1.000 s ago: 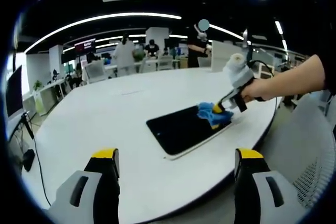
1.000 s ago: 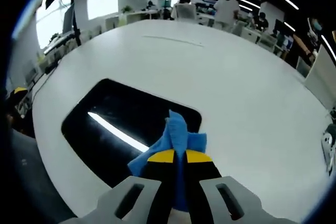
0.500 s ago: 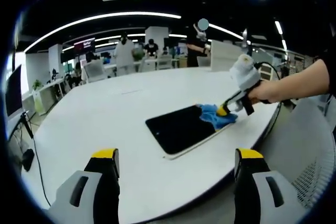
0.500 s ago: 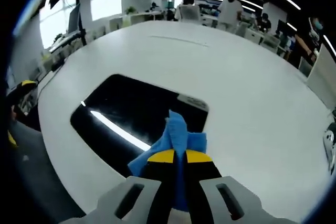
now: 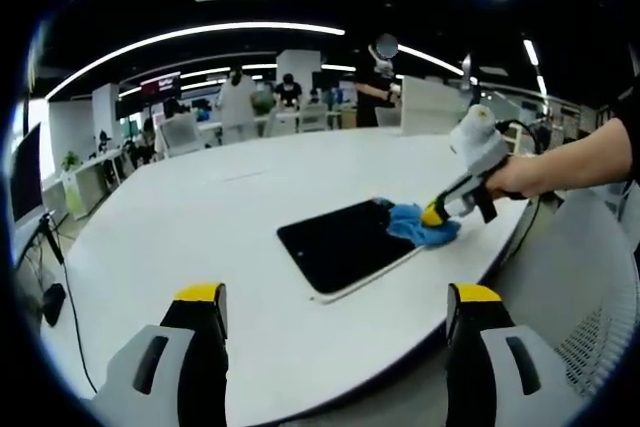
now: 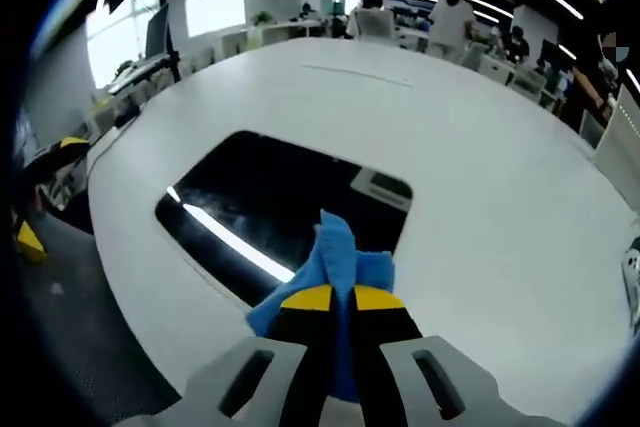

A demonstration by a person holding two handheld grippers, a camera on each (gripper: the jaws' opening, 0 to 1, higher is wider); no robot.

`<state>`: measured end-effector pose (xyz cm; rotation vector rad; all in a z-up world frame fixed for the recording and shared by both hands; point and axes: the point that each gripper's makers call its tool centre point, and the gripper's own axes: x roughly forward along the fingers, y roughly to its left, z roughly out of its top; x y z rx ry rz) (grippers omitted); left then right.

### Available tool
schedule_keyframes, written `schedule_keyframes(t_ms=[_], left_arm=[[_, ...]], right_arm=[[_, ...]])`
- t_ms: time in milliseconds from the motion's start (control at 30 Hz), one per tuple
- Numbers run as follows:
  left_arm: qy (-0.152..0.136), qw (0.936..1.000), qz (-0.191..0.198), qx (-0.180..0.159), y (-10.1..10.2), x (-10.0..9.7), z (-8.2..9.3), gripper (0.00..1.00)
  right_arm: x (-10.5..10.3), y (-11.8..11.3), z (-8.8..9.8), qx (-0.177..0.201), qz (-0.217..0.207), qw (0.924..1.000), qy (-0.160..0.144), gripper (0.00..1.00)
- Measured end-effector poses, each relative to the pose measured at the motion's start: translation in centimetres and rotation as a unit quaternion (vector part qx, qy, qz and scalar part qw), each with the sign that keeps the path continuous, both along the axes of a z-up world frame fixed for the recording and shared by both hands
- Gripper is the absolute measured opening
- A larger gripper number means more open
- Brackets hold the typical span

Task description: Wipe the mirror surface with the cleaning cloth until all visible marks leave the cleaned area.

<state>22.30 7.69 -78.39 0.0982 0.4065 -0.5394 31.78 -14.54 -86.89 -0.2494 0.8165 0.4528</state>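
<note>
A dark rectangular mirror (image 5: 345,244) (image 6: 280,212) lies flat on the white table (image 5: 200,237) near its edge. My right gripper (image 6: 337,299) (image 5: 432,214) is shut on a blue cleaning cloth (image 6: 335,257) (image 5: 416,223), which rests at the mirror's corner, partly on the table. A bright ceiling light reflects as a streak on the glass in the right gripper view. My left gripper (image 5: 335,297) stands open, held off the table's near edge, well short of the mirror, with nothing between its fingers.
The white table (image 6: 480,177) stretches far beyond the mirror. A grey mesh chair (image 5: 585,297) stands by the table's edge under the person's arm (image 5: 570,157). People and desks fill the office background (image 5: 260,97).
The right gripper has dragged the cloth from over the mirror's end toward its corner and table edge. The left gripper has held still.
</note>
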Motion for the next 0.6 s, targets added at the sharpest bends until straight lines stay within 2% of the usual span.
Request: schedule_keyframes(t_ms=[600], left_arm=[[0.001,1.0000,0.002,0.001,0.04,0.00,-0.06,0.90]], right_arm=[[0.02,0.08,-0.03,0.003,0.001,1.0000,-0.004,0.00]])
